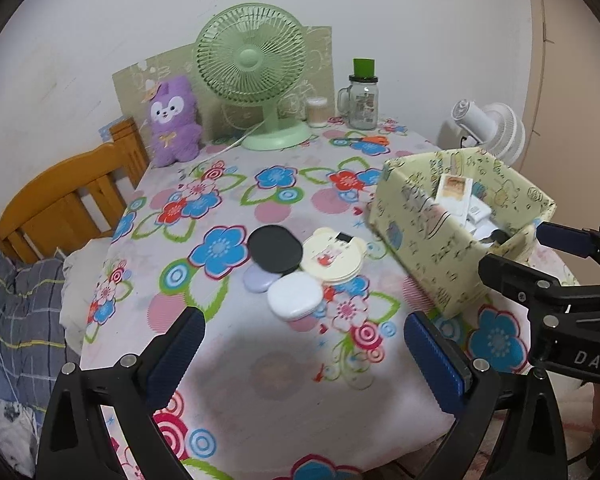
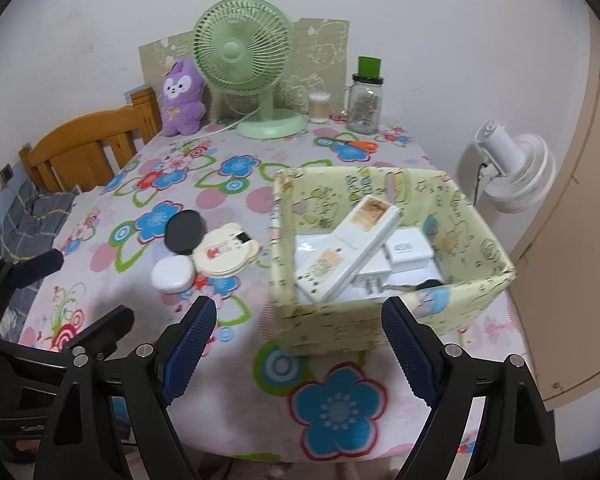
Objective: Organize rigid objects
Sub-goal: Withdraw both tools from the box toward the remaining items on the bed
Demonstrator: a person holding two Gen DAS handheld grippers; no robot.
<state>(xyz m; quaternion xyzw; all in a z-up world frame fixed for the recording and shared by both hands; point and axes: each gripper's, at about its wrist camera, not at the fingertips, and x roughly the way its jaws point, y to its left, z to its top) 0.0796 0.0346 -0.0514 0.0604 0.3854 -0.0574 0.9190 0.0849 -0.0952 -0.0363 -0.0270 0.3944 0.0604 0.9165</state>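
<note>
A cluster of flat cases lies mid-table: a black oval case (image 1: 275, 249) (image 2: 185, 231), a cream bear-shaped case (image 1: 332, 255) (image 2: 225, 254), a white rounded case (image 1: 295, 295) (image 2: 171, 275) and a lilac case (image 1: 258, 279). A yellow patterned box (image 1: 432, 240) (image 2: 340, 322) to their right holds white boxes (image 2: 364, 240) and chargers. My left gripper (image 1: 304, 344) is open and empty, just short of the cases. My right gripper (image 2: 296, 332) is open and empty at the box's near wall; it shows in the left wrist view (image 1: 536, 256).
At the back stand a green fan (image 1: 256, 72) (image 2: 246, 68), a purple plush (image 1: 174, 120), a glass jar with a green lid (image 1: 363, 96), a small cup (image 1: 316, 111) and orange scissors (image 1: 370, 140). A wooden chair (image 1: 68, 196) is left, a white fan (image 2: 516, 172) right.
</note>
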